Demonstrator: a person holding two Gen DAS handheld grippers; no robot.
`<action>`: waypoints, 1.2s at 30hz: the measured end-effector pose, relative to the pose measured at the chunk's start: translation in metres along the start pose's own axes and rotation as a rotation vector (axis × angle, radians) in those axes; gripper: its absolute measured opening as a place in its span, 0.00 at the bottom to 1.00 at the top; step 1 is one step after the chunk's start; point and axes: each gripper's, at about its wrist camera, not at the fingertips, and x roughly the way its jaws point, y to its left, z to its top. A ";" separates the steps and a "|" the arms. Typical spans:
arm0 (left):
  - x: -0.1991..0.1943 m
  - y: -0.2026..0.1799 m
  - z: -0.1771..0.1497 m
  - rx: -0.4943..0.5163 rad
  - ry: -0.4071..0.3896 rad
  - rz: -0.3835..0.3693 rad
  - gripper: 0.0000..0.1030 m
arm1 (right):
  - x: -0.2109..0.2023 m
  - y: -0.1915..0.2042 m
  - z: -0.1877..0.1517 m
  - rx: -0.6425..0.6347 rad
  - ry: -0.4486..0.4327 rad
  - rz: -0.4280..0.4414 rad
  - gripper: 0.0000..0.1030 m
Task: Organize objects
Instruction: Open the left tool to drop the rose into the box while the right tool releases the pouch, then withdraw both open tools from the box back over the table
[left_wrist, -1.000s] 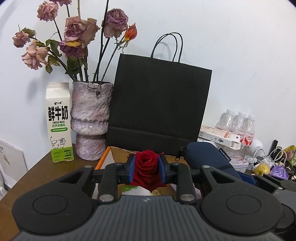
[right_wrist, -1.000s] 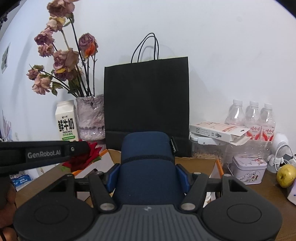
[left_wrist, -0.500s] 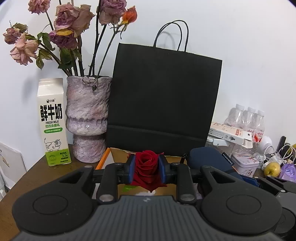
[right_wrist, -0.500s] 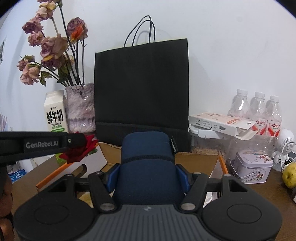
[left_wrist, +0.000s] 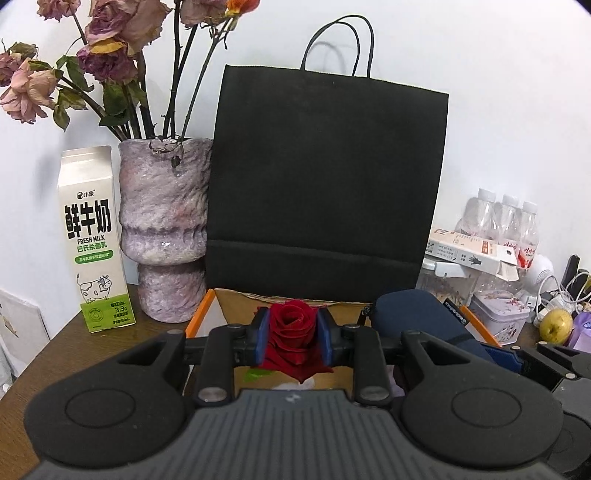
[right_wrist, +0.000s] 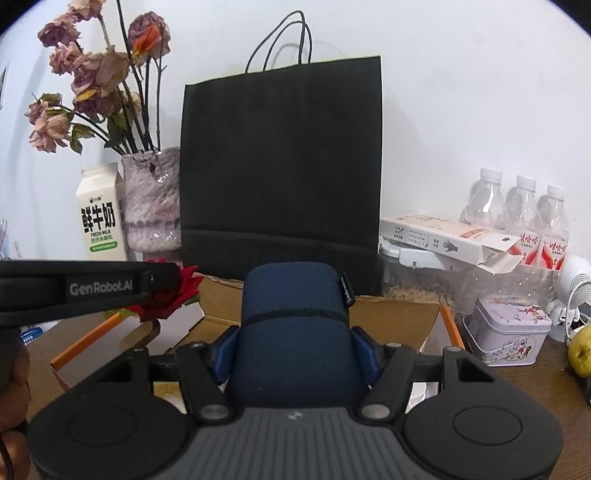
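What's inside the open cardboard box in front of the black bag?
Little shows: brown inner walls of the cardboard box and a pale patch on its floor. The red rose and navy pouch, held above it, cover most of the inside.

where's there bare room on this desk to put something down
Bare wooden table shows in front of the milk carton and vase, left of the open cardboard box. The right side is crowded: tin, water bottles, cables, a pear.

Counted: three bottles (right_wrist: 517, 214), one black bag (left_wrist: 325, 184), one milk carton (left_wrist: 94, 240), one vase (left_wrist: 162, 229), one tin (right_wrist: 506, 328), one red rose (left_wrist: 293, 332).
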 end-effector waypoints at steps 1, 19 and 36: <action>0.001 0.000 -0.001 0.001 0.004 0.002 0.29 | 0.001 -0.001 0.000 0.002 0.006 -0.001 0.61; 0.004 0.007 -0.001 -0.024 -0.016 0.071 1.00 | 0.008 -0.004 -0.005 0.013 0.036 -0.047 1.00; -0.002 0.008 0.000 -0.022 0.004 0.051 1.00 | 0.000 -0.006 -0.005 0.014 0.033 -0.038 1.00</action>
